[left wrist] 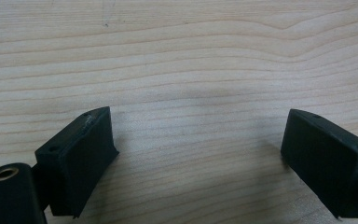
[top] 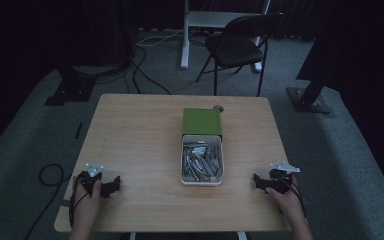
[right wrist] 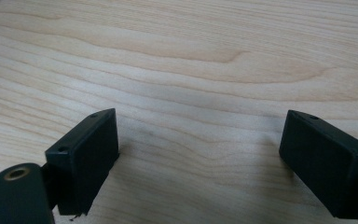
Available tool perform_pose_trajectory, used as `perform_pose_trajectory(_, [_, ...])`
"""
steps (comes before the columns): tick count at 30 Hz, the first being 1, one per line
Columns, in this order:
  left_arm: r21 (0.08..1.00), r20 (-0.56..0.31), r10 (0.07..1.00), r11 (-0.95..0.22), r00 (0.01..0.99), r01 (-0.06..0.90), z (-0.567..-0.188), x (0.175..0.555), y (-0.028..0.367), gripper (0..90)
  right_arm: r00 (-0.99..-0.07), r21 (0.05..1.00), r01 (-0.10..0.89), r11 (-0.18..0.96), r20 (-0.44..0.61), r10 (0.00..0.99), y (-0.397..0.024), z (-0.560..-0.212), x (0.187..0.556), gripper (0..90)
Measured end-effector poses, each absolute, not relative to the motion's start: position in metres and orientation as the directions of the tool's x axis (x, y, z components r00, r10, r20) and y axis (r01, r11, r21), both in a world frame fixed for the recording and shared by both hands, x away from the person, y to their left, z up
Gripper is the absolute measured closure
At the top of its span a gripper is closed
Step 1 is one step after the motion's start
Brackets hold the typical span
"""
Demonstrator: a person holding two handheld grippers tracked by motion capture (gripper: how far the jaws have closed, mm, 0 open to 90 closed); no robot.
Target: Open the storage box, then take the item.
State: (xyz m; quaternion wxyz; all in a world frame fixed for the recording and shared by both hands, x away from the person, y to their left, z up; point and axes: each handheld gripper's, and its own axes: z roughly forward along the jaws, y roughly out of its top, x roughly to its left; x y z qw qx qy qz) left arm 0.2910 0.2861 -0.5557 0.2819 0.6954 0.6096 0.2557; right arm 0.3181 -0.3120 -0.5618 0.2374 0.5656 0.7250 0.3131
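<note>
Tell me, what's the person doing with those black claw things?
A person sits at a wooden table with a left gripper and a right gripper, one in each hand, resting near the front edge. Both have their jaws wide open with nothing between them. In the middle sits a white tray full of small grey pieces, sliding out of a green box. Nothing is being touched yet.

Green box [top: 202, 121], white tray [top: 202, 182] w/ grey bits, light woodgrain table [top: 135, 135], black jaws.

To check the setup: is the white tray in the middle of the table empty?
No, the white tray holds a pile of small grey pieces.
</note>
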Motion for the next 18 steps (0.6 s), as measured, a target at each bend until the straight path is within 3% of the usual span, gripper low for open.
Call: perform_pose_trajectory(18, [0.704,0.011,0.993,-0.093,0.120,0.704,-0.556,0.292,0.285,9.5,-0.235,0.723,0.680,0.120,0.060,0.970,-0.307,-0.550,0.315,13.6])
